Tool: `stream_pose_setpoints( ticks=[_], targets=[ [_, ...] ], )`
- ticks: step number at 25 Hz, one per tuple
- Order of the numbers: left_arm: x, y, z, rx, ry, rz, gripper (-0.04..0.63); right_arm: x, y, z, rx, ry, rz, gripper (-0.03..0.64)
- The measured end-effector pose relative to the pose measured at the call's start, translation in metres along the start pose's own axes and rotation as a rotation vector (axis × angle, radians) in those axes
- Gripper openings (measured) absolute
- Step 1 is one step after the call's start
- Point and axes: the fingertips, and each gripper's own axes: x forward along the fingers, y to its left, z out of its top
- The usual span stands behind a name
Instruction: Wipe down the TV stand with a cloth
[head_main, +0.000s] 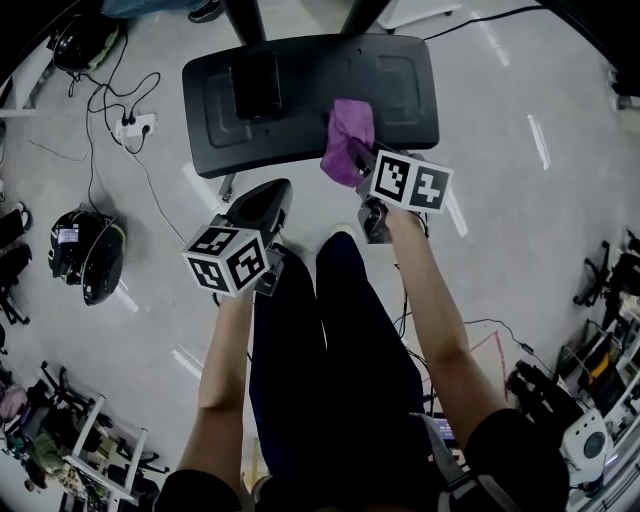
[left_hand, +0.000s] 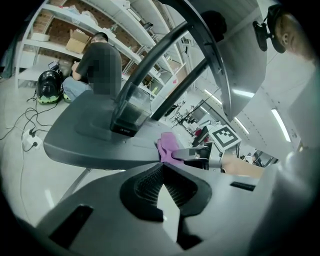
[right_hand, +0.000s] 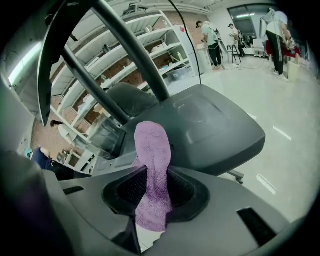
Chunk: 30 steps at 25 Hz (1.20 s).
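Note:
The TV stand's dark grey base plate (head_main: 400, 90) lies on the floor ahead of me, with two black poles rising from its far side. A purple cloth (head_main: 349, 138) rests on the plate's near right edge, and my right gripper (head_main: 356, 160) is shut on it. In the right gripper view the cloth (right_hand: 152, 160) stands up between the jaws over the plate (right_hand: 220, 125). My left gripper (head_main: 266, 200) hovers just short of the plate's front edge, jaws shut with nothing between them. From the left gripper view the cloth (left_hand: 167, 145) and the plate (left_hand: 85, 135) lie beyond the left gripper (left_hand: 163, 169).
A power strip with cables (head_main: 132, 126) and a black helmet (head_main: 88, 256) lie on the floor to the left. My legs (head_main: 330, 330) stand close behind the plate. A person (left_hand: 95, 62) sits by shelving beyond the stand. Equipment clutters the floor's right edge (head_main: 590, 400).

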Motion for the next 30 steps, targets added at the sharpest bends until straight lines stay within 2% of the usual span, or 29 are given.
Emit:
stream_pose_setpoints(
  ticks=[13, 21, 30],
  targets=[
    [0.051, -0.048, -0.012, 0.028, 0.038, -0.029, 0.008, -0.039, -0.083, 0.026, 0.034, -0.045, -0.091, 0.120],
    [0.075, -0.075, -0.024, 0.042, 0.064, -0.043, 0.008, -0.057, -0.127, 0.039, 0.062, -0.059, -0.108, 0.120],
    [0.094, -0.089, -0.032, 0.045, 0.077, -0.049, 0.008, -0.067, -0.156, 0.046, 0.076, -0.073, -0.118, 0.120]
  ],
)
